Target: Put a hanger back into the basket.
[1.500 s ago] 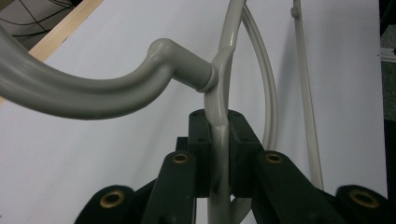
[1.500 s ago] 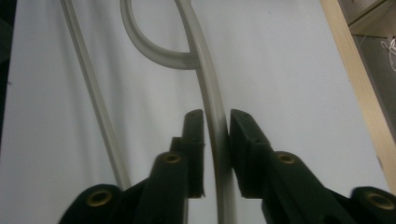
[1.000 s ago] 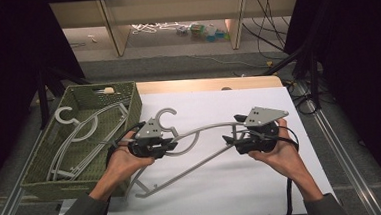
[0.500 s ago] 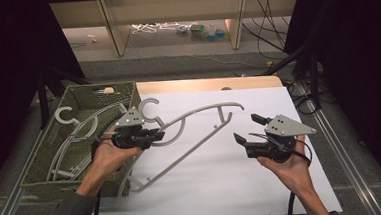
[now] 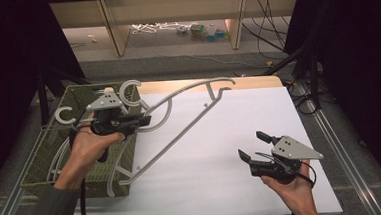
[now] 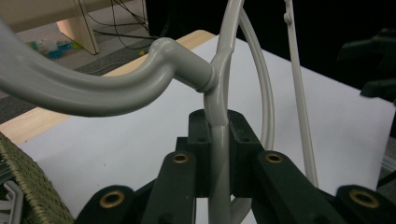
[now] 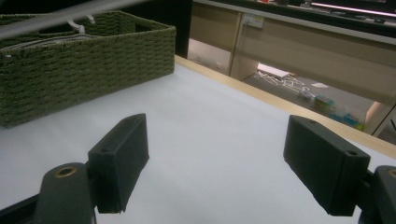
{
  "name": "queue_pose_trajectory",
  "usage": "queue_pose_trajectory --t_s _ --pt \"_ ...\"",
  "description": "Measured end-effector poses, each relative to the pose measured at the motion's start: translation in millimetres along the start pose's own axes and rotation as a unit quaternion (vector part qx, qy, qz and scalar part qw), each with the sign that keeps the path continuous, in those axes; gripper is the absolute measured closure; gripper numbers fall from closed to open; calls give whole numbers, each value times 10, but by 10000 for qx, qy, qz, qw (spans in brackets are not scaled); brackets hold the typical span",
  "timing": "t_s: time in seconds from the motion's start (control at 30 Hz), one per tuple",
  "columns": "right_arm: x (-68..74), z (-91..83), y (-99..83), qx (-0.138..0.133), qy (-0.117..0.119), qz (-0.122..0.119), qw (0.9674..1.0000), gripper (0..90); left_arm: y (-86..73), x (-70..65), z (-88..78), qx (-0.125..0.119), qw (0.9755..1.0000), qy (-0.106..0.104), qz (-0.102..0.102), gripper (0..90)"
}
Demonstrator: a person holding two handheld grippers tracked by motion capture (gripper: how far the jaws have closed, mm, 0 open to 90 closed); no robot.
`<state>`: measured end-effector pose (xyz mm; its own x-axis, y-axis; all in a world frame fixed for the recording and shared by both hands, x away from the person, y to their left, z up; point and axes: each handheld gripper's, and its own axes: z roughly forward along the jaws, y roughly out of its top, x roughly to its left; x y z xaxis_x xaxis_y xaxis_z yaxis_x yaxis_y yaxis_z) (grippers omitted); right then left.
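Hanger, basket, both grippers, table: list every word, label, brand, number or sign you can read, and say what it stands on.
None can be read.
Grey hanger: plain, no marking shown.
Green woven basket: no label.
Left gripper and right gripper: black jaws and grey plates with no print.
White table: blank.
Small coloured things on the floor beyond the table: too small and blurred to read.

High view overhead — 2 tool views close, sharing table [image 5: 220,135].

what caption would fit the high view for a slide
Left gripper shut on a grey hanger, carrying it over the green basket; right gripper open above the white table.
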<state>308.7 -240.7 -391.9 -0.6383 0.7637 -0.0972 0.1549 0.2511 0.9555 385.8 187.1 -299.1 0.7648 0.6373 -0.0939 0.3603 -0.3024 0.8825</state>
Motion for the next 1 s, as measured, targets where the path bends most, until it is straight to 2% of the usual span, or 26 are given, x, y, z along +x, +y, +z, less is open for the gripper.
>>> queue_pose_trajectory --t_s 0.03,0.17,0.27,0.33,0.47,0.5,0.53,0.63,0.7,0.73,0.77,0.8,0.83,1.0 --pt "16 -2 -13 -22 -67 -3 10000 225 25 17 -34 -25 10000 -7 -39 819" --pt "65 -4 -40 -42 14 -10 10000 221 97 119 -176 -145 9998 39 -134 819" --pt "96 11 -63 -103 -6 29 9999 199 124 213 -288 -189 9995 142 -225 819" --pt "122 9 -83 -46 48 80 9999 195 128 283 -363 -209 9992 223 -267 819" --pt "145 26 -113 -75 41 62 9999 179 93 442 -489 -213 9982 380 -423 819" --pt "155 14 -112 31 111 146 9998 179 77 483 -512 -204 9978 429 -463 819" --pt "157 25 -117 -32 101 157 9998 179 59 525 -531 -190 9975 472 -492 819" --pt "145 44 -121 -125 95 52 9999 182 8 642 -580 -151 9963 572 -628 819" --pt "147 40 -121 -41 92 57 9999 182 -19 714 -614 -164 9955 627 -695 819" --pt "152 46 -126 -57 67 72 9999 182 -27 744 -636 -121 9951 677 -710 819" --pt "159 40 -129 42 140 136 9998 182 -35 770 -653 -107 9947 705 -746 819" --pt "147 58 -135 -46 134 52 9999 183 -43 794 -668 -94 9942 728 -781 819" --pt "148 55 -135 10 113 49 9999 183 -52 821 -678 -120 9941 726 -799 819" --pt "169 58 -139 45 135 134 9998 182 -82 941 -746 -88 9923 864 -882 819"
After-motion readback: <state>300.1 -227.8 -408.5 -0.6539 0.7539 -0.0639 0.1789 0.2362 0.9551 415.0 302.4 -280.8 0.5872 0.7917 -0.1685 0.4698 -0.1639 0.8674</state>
